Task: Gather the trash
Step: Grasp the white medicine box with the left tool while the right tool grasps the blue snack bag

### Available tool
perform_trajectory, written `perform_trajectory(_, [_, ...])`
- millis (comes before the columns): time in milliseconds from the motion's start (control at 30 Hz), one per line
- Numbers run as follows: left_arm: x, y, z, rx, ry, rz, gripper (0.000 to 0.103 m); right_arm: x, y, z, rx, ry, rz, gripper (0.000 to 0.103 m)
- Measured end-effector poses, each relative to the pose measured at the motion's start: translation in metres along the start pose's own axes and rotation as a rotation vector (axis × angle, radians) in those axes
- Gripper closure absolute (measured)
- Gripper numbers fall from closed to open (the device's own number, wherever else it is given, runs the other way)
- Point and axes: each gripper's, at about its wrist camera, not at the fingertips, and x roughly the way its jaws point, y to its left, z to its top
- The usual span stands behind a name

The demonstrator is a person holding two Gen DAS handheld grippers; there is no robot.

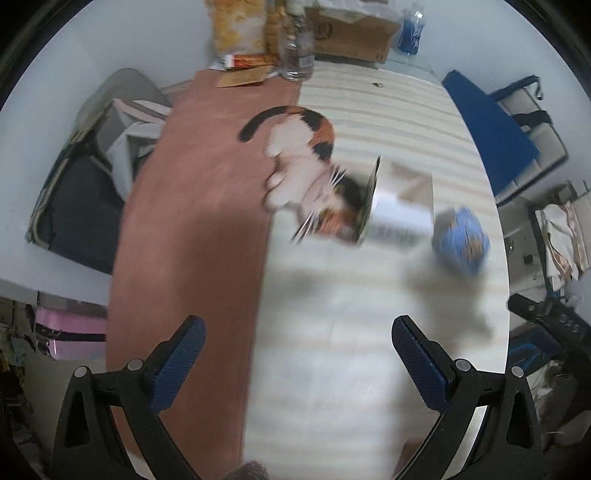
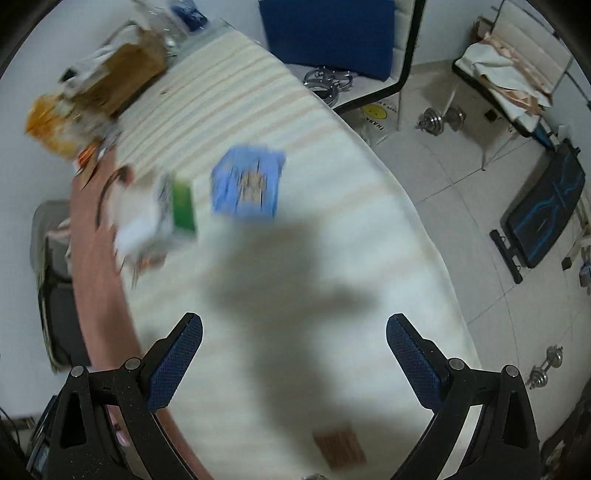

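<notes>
The left claw (image 1: pixel 298 343) stood wide open with nothing between its blue-padded fingers (image 1: pixel 180 363), hanging above the cream striped tabletop (image 1: pixel 332 369). The right claw (image 2: pixel 294 341) was spread just as wide and equally empty, its shadow falling dark on the cloth beneath it. Ahead of both, well out of reach, lay a crumpled pale-blue wrapper (image 1: pixel 461 240), and just beside it a white carton with a green side panel (image 2: pixel 159 214), partly covering a calico cat picture (image 1: pixel 299 147) that lay across the edge of a terracotta runner (image 1: pixel 192 221). Both pieces were smeared by motion blur, so any print on them was unreadable. At the far end a brown cardboard box (image 1: pixel 351 37), a clear plastic bottle (image 1: pixel 297 51) and an orange snack bag (image 1: pixel 236 29) were cut off by the edge of the view.
</notes>
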Motion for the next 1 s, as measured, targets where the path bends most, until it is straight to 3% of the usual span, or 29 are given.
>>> perform_trajectory(167, [0.05,-0.029,0.064,0.0,0.063,0.022,0.0,0.069,0.02,0.084,0.033,0.072,0.0,0.002])
perform_trajectory(333, [0.072,-0.042,0.093,-0.031,0.115,-0.037,0.0,0.119,0.047,0.114,0.016,0.133,0.025,0.003])
perform_trajectory(367, [0.076,-0.048,0.097,-0.028,0.123,-0.05,0.0,0.128,0.054,0.117,-0.013,0.142,0.02,0.013])
perform_trajectory(400, [0.079,-0.054,0.101,-0.022,0.129,-0.064,0.0,0.131,0.057,0.116,-0.041,0.14,0.007,0.014])
perform_trajectory(467, [0.087,-0.068,0.108,0.007,0.146,-0.096,0.0,0.125,0.065,0.116,-0.113,0.1,-0.023,0.044])
perform_trajectory(533, [0.096,-0.083,0.113,0.044,0.169,-0.118,0.0,0.118,0.06,0.118,-0.16,0.071,-0.065,0.053])
perform_trajectory(633, [0.115,-0.1,0.12,0.088,0.217,-0.142,0.0,0.114,0.043,0.121,-0.149,0.082,-0.075,0.054])
perform_trajectory(833, [0.151,-0.124,0.123,0.158,0.271,-0.097,0.003,0.116,0.025,0.132,-0.135,0.113,-0.062,0.054])
perform_trajectory(867, [0.152,-0.126,0.123,0.163,0.259,-0.087,0.012,0.117,0.026,0.133,-0.133,0.116,-0.061,0.054])
perform_trajectory(900, [0.152,-0.126,0.122,0.166,0.249,-0.072,0.028,0.116,0.022,0.132,-0.134,0.118,-0.061,0.054])
perform_trajectory(1000, [0.145,-0.122,0.118,0.155,0.224,-0.077,0.029,0.112,0.016,0.128,-0.153,0.12,-0.06,0.054])
